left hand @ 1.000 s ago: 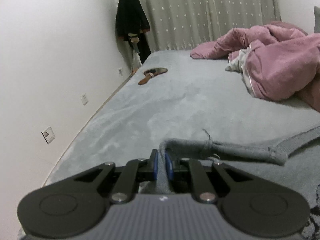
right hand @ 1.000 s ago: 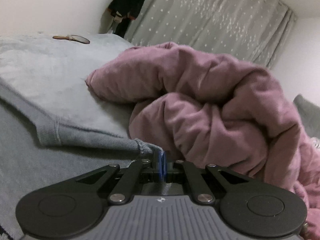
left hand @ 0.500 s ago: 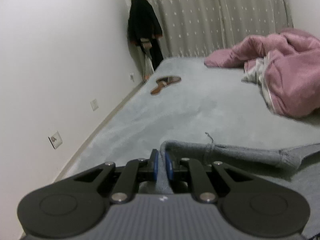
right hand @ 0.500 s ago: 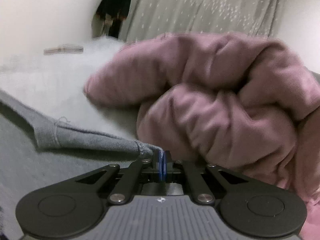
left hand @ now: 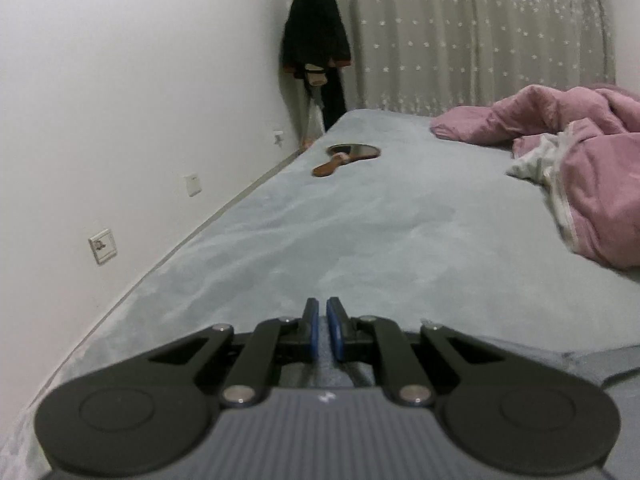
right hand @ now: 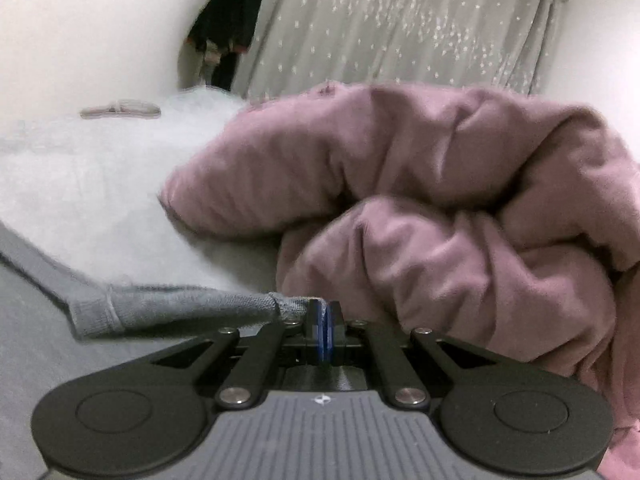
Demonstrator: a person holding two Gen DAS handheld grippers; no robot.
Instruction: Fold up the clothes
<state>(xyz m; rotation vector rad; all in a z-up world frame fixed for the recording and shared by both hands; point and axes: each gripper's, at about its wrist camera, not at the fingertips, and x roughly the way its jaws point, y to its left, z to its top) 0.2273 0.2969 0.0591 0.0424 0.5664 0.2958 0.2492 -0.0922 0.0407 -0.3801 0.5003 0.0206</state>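
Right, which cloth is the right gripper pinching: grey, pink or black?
The grey garment: its hem runs into the right gripper's shut tips. The pink duvet lies loose; the black coat hangs far off.

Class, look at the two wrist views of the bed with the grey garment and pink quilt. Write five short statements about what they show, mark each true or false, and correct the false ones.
1. The right tool is shut on the grey garment. True.
2. The pink quilt is folded flat. False: it lies bunched in a heap.
3. A hand mirror lies on the bed near the wall. True.
4. The left tool is wide open. False: its pads stand only a narrow slit apart; whether they pinch cloth cannot be told.
5. The dark coat lies on the bed. False: it hangs in the corner beside the curtain.
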